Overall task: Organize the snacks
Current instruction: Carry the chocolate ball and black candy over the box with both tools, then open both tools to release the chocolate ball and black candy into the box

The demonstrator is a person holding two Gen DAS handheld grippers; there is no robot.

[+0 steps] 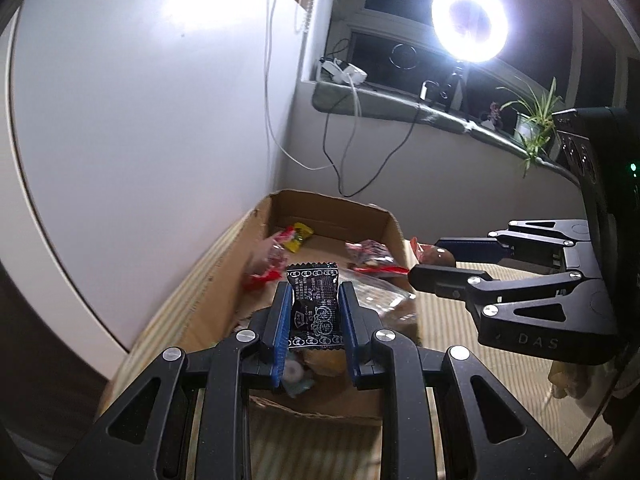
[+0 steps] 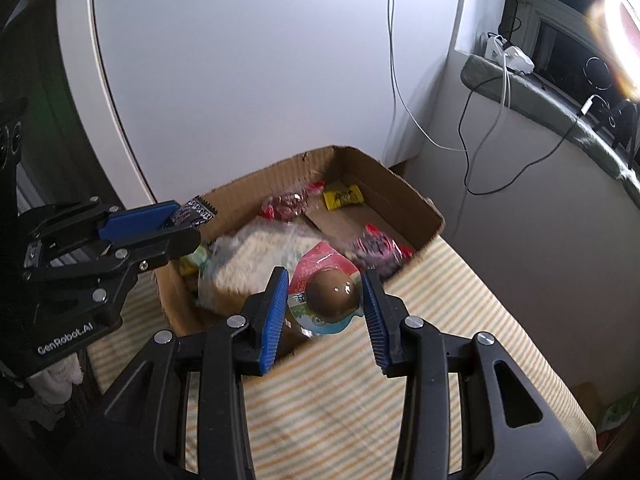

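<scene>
two grippers each carry one snack above an open cardboard box (image 2: 400, 196) that sits on a striped cloth (image 2: 340, 392). the left gripper (image 1: 314, 312) is clamped on a black printed sachet (image 1: 316, 308), pads pressing its two long sides, crimped top edge standing up beyond the fingertips; from the right wrist view the same left gripper (image 2: 176, 224) shows only the sachet's serrated end poking past its tip. the right gripper (image 2: 326, 304) is closed on a sealed pack holding a brown egg-shaped piece (image 2: 334, 294), the pads bearing on the dome's flanks, the pink-and-white film (image 2: 320, 268) spreading ahead of and below the fingers. handling, as judged: the sachet looks light, thin and glossy, likely to slide or fold, so a grip across the filled middle suits it better than the crimped ends; the domed pack looks firmer but rounded and slick, best held at its widest girth, as now. ahead of and below both tips, inside the box, lie red-wrapped sweets (image 2: 286, 204), a yellow packet (image 2: 342, 196), a purple-and-red pack (image 2: 378, 248) and a large pale bag (image 2: 256, 256) filling the near half. the near box wall and that bag stand between the tips and the bare floor of the box. cables (image 1: 348, 152) hang well beyond, by the windowsill.
</scene>
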